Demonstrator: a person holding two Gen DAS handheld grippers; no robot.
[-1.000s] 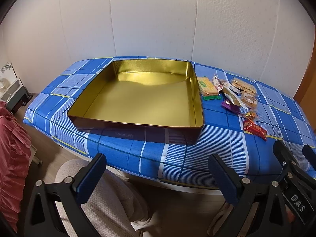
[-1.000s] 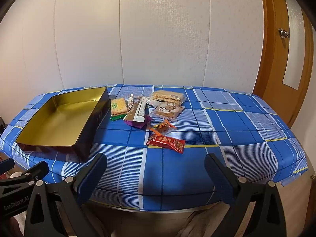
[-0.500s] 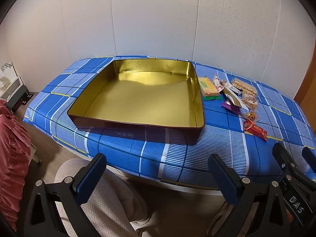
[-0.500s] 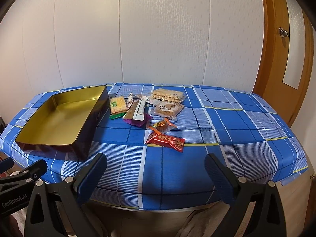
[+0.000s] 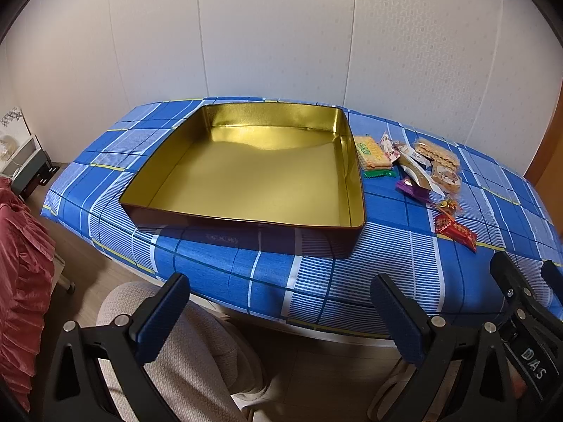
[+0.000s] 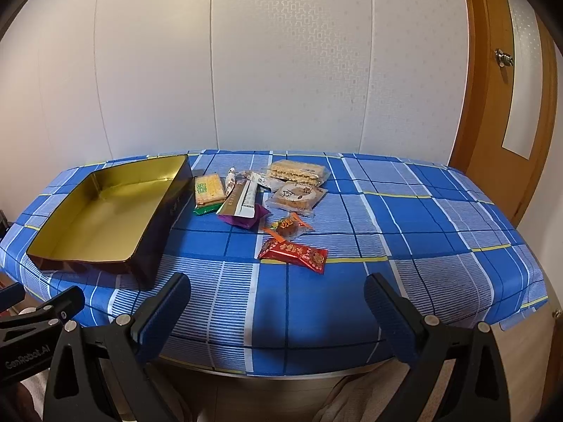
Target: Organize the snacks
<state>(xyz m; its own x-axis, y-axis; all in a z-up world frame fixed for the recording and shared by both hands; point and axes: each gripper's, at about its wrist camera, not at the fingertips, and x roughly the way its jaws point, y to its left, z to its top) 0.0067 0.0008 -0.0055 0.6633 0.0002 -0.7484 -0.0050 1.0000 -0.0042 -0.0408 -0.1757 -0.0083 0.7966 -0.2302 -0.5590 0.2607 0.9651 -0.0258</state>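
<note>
A shallow gold tin (image 5: 345, 161) (image 6: 169, 207) lies on the blue checked tablecloth and holds nothing. To its right is a cluster of several wrapped snacks: a red packet (image 6: 293, 255) (image 5: 455, 230) nearest me, an orange candy (image 6: 288, 227), a purple wrapper (image 6: 246, 219), a green-edged cracker pack (image 6: 209, 190) (image 5: 371, 151), a round cake (image 6: 295, 197) and a wafer pack (image 6: 295, 172). My left gripper (image 5: 281, 311) hangs open below the table's front edge, in front of the tin. Off the front edge, short of the red packet, my right gripper (image 6: 278, 309) is open with nothing between its fingers.
The table (image 6: 440, 218) backs onto a white panelled wall. A wooden door (image 6: 510, 105) stands at the right. The person's knees (image 5: 197, 358) sit under the front edge. A red cloth (image 5: 21, 281) and a small shelf (image 5: 28, 161) are at the left.
Both views have risen slightly and tipped toward the table, so its top shows a little lower. Nothing on the table has moved.
</note>
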